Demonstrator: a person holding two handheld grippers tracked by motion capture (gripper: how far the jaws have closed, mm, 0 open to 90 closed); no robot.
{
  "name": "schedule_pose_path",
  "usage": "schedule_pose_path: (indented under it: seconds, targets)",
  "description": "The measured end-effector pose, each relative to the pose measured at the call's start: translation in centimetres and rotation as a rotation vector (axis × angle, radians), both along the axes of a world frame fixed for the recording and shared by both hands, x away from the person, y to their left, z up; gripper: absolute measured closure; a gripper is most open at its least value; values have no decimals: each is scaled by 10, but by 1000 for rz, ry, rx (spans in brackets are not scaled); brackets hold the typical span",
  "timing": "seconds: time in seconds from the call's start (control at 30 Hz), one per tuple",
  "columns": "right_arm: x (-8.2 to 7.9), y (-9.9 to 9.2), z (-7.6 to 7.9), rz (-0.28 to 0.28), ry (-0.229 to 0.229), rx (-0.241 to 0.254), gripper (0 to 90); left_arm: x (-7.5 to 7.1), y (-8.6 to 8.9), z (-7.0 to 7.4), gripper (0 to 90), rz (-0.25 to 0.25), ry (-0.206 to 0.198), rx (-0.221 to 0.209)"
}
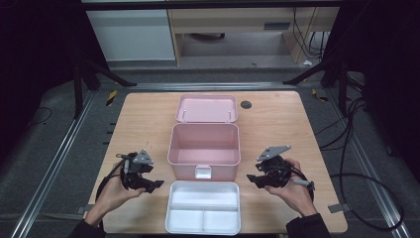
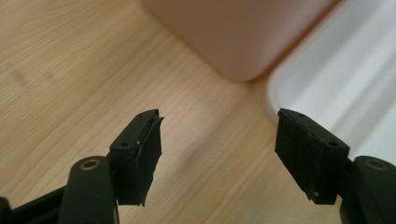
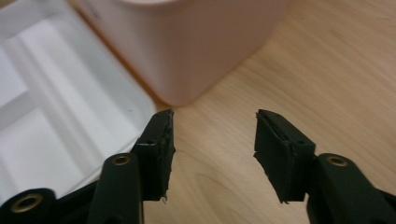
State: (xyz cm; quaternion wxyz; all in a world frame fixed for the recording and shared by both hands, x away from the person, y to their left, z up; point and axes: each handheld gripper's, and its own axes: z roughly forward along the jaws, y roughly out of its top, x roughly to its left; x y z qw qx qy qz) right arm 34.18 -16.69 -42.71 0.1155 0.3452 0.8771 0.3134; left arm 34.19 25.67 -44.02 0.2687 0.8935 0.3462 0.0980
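Left jaws: the left gripper (image 2: 219, 140) stands wide apart with nothing between its black pads, only bare wood below.
Right jaws: the right gripper (image 3: 215, 149) is likewise spread and empty, aimed at the gap between box and tray.
Tray position: the white tray (image 1: 204, 208) lies on the table (image 1: 277, 129) at the near edge, between the two grippers and just in front of the pink box (image 1: 204, 148), close enough that they may touch; the high view is too coarse to say.
Box position: centre of the table, lid (image 1: 206, 108) swung back flat behind it, inside bare.
Progress: judging by this, opening is done and the tray sits outside; nothing is gripped, so any lifting or refitting of the tray remains.
Materials: smooth, matte plastic throughout; the box has rounded corners and a pale front latch (image 1: 203, 172); the tray is shallow, ridged into three compartments.
Table surface: light wood grain.
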Motion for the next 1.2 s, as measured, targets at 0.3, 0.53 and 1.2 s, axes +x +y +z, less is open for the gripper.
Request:
schedule_pose_path:
  seconds: [0.3,0.53,1.2]
  targets:
    - [15,-20,7,-155,-41,-57,370,13,31,-18,275,234,14,-36]
    - [15,-50,7,-301,-27,-80,312,19,40,-21,260,282,-48,-33]
    - [12,-82,-32,-403,165,-220,186,16,46,-11,262,299,-112,-52]
